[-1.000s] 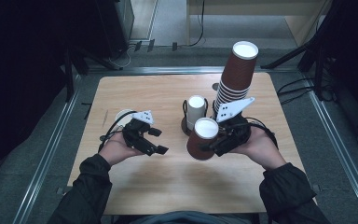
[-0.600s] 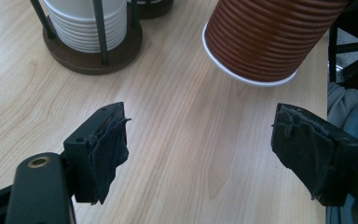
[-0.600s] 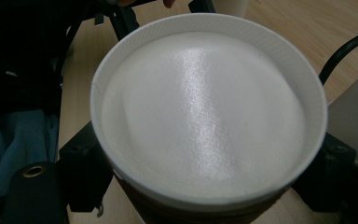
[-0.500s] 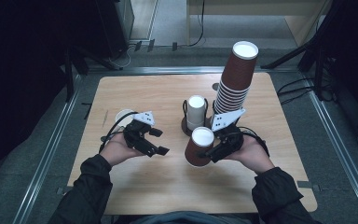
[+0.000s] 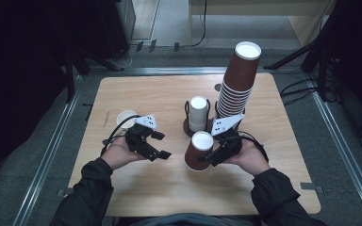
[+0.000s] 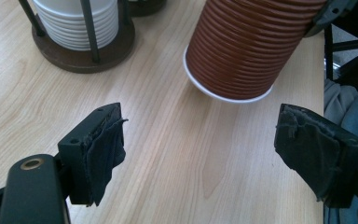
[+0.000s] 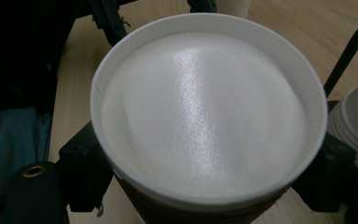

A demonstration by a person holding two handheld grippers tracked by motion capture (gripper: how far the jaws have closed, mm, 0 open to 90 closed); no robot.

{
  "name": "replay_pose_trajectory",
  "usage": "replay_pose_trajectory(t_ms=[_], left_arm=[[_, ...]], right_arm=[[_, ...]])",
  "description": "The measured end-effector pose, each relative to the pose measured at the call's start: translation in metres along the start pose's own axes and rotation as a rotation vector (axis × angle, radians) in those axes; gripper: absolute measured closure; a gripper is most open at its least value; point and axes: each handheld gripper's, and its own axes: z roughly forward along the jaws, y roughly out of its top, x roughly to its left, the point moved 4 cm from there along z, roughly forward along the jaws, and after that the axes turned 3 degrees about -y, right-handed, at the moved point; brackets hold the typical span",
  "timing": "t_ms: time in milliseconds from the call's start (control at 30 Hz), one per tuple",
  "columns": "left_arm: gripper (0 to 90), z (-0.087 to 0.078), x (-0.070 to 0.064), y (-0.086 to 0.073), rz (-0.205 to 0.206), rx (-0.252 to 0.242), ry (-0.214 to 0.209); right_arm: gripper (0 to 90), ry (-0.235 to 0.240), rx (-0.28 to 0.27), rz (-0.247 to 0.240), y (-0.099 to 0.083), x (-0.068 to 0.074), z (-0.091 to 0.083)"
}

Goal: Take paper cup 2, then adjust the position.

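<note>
Drawn back toward the near edge of the table (image 5: 122, 188), upside-down brown cup (image 5: 198, 151) pinched in the right gripper (image 5: 211, 157), tilted just off the wood, left gripper (image 5: 156, 145) spread, holding nothing.

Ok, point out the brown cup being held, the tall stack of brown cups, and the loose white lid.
brown cup (image 5: 195, 157), high view, on its ribbed side.
tall stack (image 5: 235, 92), high view, mid-height on the stacked rims.
white lid (image 5: 125, 117), high view, on its middle.
</note>
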Motion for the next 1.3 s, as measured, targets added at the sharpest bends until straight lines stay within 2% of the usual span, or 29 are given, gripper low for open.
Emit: replay_pose_trajectory(t_ms=[167, 233, 333, 533, 633, 733, 867, 1067, 1300], left_arm=[[15.2, 0.002, -0.003, -0.002, 0.006, -0.002, -0.003], [12.6, 0.003, -0.004, -0.002, 0.011, -0.005, -0.006], [9.1, 0.005, -0.006, -0.001, 0.014, -0.017, -0.036], [4.5, 0.011, -0.008, -0.001, 0.026, -0.005, -0.038], [4.0, 0.013, -0.009, -0.002, 0.027, -0.006, -0.044], [3.8, 0.015, -0.008, -0.001, 0.015, -0.006, -0.032], [3.4, 0.017, -0.01, 0.0, 0.022, -0.014, -0.046], [1.2, 0.024, -0.011, 0.0, 0.035, 0.011, -0.044], [0.0, 0.031, -0.015, 0.002, 0.037, 0.011, -0.077]], right_arm=[[18.8, 0.003, -0.015, -0.002, 0.0, -0.003, 0.003], [18.8, 0.013, -0.019, 0.001, 0.0, -0.003, 0.004], [18.8, 0.019, -0.035, 0.003, 0.0, -0.004, 0.006], [18.8, 0.029, -0.075, 0.017, 0.002, -0.005, 0.01], [18.8, 0.034, -0.085, 0.012, 0.002, -0.005, 0.013], [18.8, 0.042, -0.091, 0.018, 0.002, -0.005, 0.015], [18.8, 0.059, -0.11, 0.023, 0.003, -0.004, 0.017], [18.8, 0.072, -0.151, 0.026, 0.007, -0.001, 0.016], [18.8, 0.083, -0.185, 0.034, 0.01, 0.001, 0.014]])
